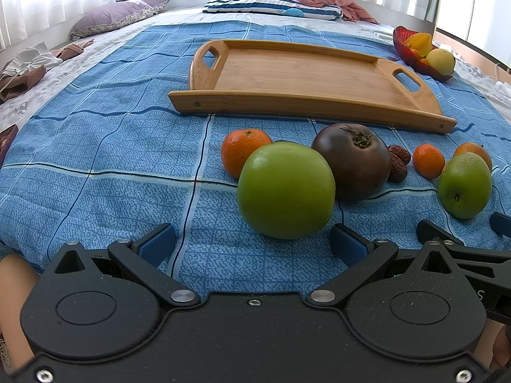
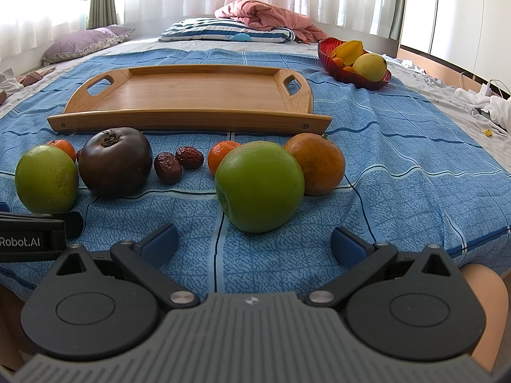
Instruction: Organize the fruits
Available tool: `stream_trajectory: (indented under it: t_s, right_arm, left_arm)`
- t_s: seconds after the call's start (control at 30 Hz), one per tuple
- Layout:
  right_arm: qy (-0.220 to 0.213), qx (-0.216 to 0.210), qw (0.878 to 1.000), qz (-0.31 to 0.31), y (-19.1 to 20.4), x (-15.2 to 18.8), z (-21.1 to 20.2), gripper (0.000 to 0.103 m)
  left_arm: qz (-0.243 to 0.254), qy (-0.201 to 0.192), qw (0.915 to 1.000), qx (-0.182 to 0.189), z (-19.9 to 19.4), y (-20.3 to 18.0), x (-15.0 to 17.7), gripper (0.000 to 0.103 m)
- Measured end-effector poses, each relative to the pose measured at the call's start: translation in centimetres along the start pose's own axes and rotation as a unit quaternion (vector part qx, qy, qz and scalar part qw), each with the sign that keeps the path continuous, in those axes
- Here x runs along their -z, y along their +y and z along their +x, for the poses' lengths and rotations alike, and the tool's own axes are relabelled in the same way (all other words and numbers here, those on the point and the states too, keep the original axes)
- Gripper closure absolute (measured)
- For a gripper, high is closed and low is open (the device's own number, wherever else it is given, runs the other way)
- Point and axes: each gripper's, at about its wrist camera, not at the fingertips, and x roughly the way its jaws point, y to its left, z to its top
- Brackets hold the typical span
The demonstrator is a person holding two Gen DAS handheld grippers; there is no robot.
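Fruit lies in a row on the blue bedspread in front of an empty wooden tray [image 1: 300,73] [image 2: 191,95]. In the left wrist view a green apple [image 1: 286,191] sits just ahead of my open left gripper [image 1: 252,244], with an orange [image 1: 242,150] and a dark tomato [image 1: 354,159] behind it. In the right wrist view a second green apple [image 2: 260,186] sits just ahead of my open right gripper [image 2: 254,242], with a brownish orange [image 2: 316,162], a small orange [image 2: 220,154] and two red dates [image 2: 177,162] nearby. Both grippers are empty.
A red bowl [image 2: 329,51] [image 1: 402,44] with yellow fruit stands at the far right beyond the tray. Pillows and a pink blanket [image 2: 265,16] lie at the head of the bed. The bed edge runs below my right gripper. The left gripper's body [image 2: 32,236] shows at the right view's left edge.
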Motion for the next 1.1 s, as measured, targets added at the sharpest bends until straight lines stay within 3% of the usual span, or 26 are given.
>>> stream_trajectory:
  t_s: [0.7,1.0,1.1]
  right_arm:
    - [-0.005,0.000,1.000,0.003,-0.1,0.3,-0.2,0.000]
    - [-0.040,0.016,0.999,0.002,0.4,1.1,-0.3,0.000]
    - [-0.047,0.006,0.999,0.004,0.1,0.9,-0.3,0.000]
  left_arm:
    - [0.004,-0.008,1.0000,0.000,-0.3,-0.5,0.1,0.000]
    - [0.007,-0.013,0.9999,0.005,-0.5,0.0,0.0,0.000]
    - [0.006,-0.019,0.9998,0.007,-0.7,0.2,-0.2,0.005]
